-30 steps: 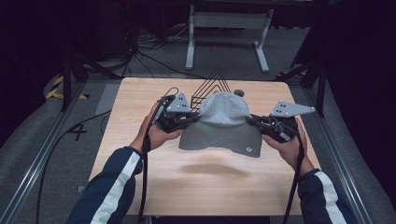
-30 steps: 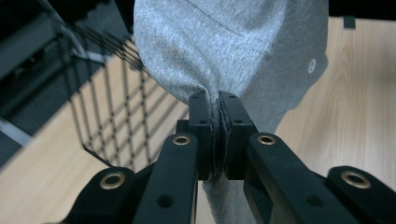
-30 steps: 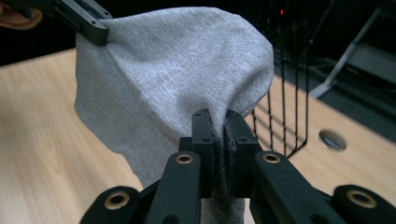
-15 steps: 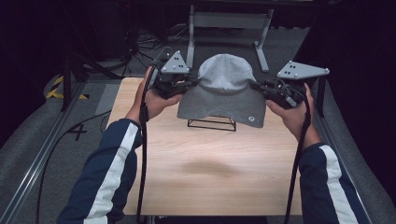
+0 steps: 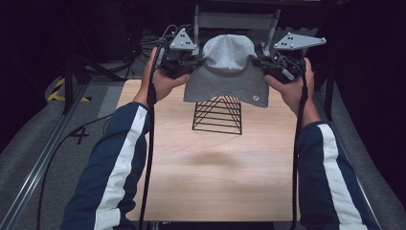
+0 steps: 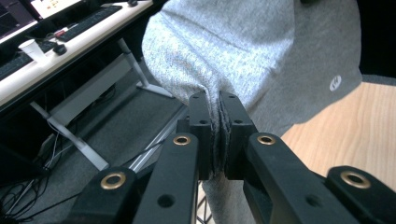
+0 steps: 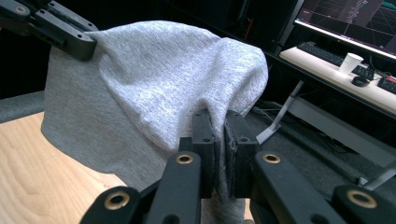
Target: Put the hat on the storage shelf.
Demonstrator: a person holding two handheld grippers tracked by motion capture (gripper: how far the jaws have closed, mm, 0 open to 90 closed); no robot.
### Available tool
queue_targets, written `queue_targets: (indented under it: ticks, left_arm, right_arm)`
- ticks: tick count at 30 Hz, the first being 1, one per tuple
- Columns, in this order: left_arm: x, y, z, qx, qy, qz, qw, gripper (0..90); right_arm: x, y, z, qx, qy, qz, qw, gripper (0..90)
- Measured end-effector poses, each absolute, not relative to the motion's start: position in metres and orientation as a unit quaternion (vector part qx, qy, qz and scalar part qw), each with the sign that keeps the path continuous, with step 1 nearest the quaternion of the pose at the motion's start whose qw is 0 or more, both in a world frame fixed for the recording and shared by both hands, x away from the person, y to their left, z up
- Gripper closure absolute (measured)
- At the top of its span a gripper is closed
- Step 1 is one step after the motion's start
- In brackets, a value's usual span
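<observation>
Grey cap (image 5: 228, 67) held aloft over far table (image 5: 210, 167) edge, above black wire stand (image 5: 218, 114). Left gripper (image 6: 214, 122) clamped on one side fold, right gripper (image 7: 219, 133) on other. Paper cup (image 7: 351, 62) on background desk, right gripper view.

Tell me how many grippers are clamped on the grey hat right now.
2. The left gripper pinches one side of the grey hat; the right gripper pinches the opposite side, holding it above the wire stand.
</observation>
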State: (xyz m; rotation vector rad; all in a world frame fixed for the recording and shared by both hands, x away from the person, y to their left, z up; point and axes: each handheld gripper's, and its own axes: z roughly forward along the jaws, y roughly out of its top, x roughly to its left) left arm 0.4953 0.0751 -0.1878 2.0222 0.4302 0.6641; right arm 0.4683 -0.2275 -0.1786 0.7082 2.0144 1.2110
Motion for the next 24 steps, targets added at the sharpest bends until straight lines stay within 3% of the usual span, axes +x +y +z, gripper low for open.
queue_targets:
  ticks: [14,24]
  left_arm:
    - [0.524,0.066,-0.207,0.827,0.194,0.240,0.470,85.3]
    - [0.531,0.059,-0.209,0.819,0.196,0.268,0.468,85.4]
  right_arm:
    - [0.497,-0.234,-0.199,0.295,0.770,0.471,0.314,84.5]
    - [0.503,-0.235,-0.200,0.299,0.764,0.474,0.319,84.6]
